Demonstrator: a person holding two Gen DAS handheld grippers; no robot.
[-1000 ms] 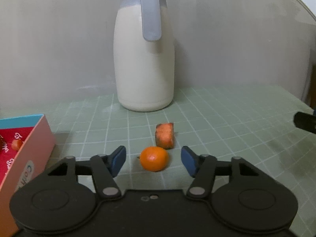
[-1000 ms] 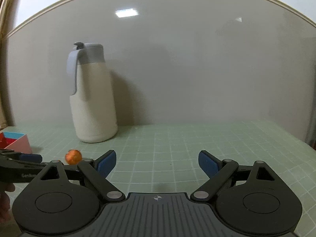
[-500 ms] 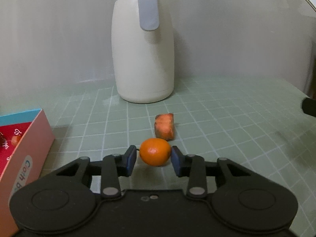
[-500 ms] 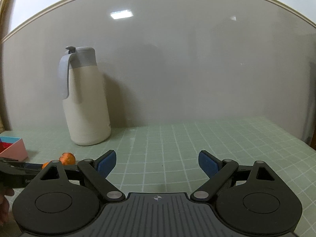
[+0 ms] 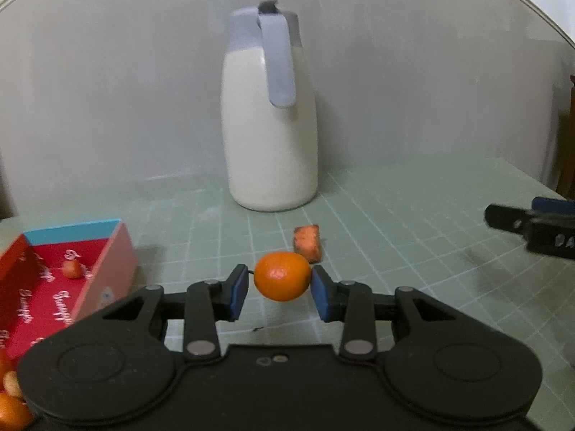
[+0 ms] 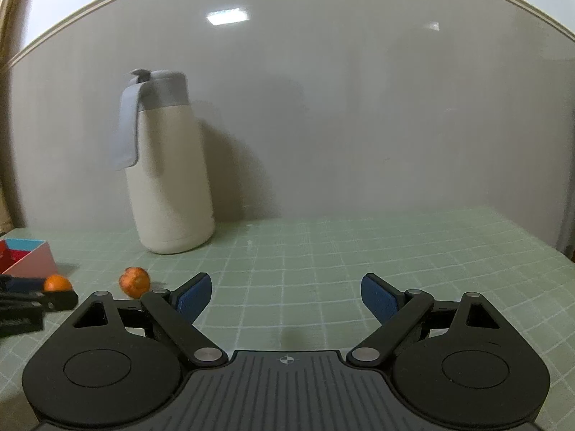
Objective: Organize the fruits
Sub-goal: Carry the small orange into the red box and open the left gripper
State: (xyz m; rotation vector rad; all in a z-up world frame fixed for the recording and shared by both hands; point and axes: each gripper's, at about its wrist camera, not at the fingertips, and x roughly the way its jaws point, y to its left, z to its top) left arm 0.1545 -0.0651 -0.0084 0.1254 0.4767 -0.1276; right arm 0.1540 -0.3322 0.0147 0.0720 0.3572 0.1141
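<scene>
Orange and round, a small citrus fruit (image 5: 282,276) sits clamped between the blue pads of the left tool (image 5: 279,287), raised a little above the green gridded tabletop (image 5: 413,251); its left pad looks a hair off the fruit's skin, the right one pressed against it. Just behind the fruit, a reddish-orange chunk of fruit (image 5: 307,243) lies on the tabletop, with a cream jug with a grey lid and handle (image 5: 272,125) standing upright farther back near the wall. To the left is a pink box with a red printed interior and a blue end wall (image 5: 107,269), holding a small red-orange fruit (image 5: 72,268); more orange pieces (image 5: 12,400) show at the lower left edge, partly hidden by the tool body.

From the right wrist view, the right tool (image 6: 285,296) hangs over bare tabletop with its fingers spread wide, nothing between them. The left tool with its fruit appears at that view's left edge, close to the chunk.
</scene>
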